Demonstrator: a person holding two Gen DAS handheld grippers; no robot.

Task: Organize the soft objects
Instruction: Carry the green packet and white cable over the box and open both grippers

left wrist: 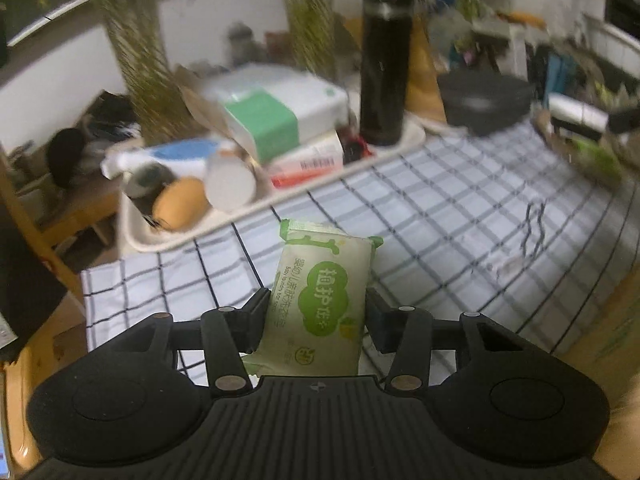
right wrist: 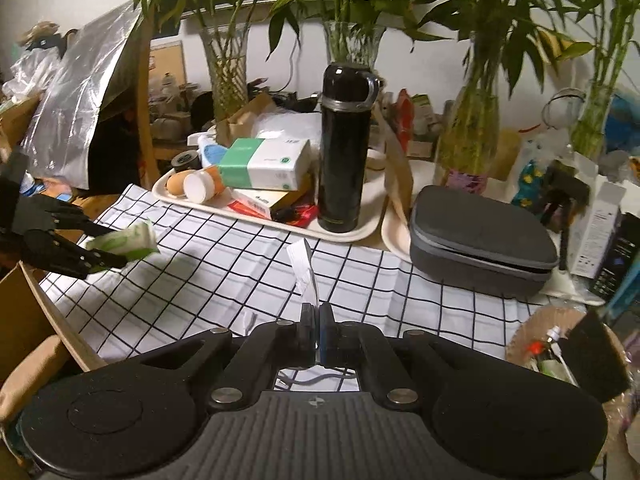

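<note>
- Two tools are loaded at once. The left tool [left wrist: 318,312] clamps a green-and-white soft packet [left wrist: 320,304] by its long sides. In the right wrist view the packet [right wrist: 124,242] hangs clear above the checked cloth [right wrist: 224,276] on the table.
- The right tool [right wrist: 318,314] has its jaws fully closed on a thin white wrapper [right wrist: 305,270], which stands up from the fingertips towards 12 o'clock.
- Step in hand, as a judgement: both soft items are lifted and in carry, not yet placed. The next move calls for choosing a destination and lowering each item into it before letting go. The limp wrapper may cling to the pads or drift on release.
- Containers: the cream tray [right wrist: 256,216], at 11 o'clock from the right tool, is crowded. It bears a black flask [right wrist: 344,152], a green-and-white tissue box [right wrist: 266,164] stacked on flatter boxes, a white-ended tube [right wrist: 200,186] and a roll of dark tape [right wrist: 187,160].
- A grey zip case [right wrist: 476,244] at 2 o'clock is closed; its contents cannot be told.
- A round woven basket [right wrist: 524,336] at 3 o'clock holds small items too blurred to name.
- A cardboard box [right wrist: 28,320] at 9 o'clock shows only its rim.
</note>
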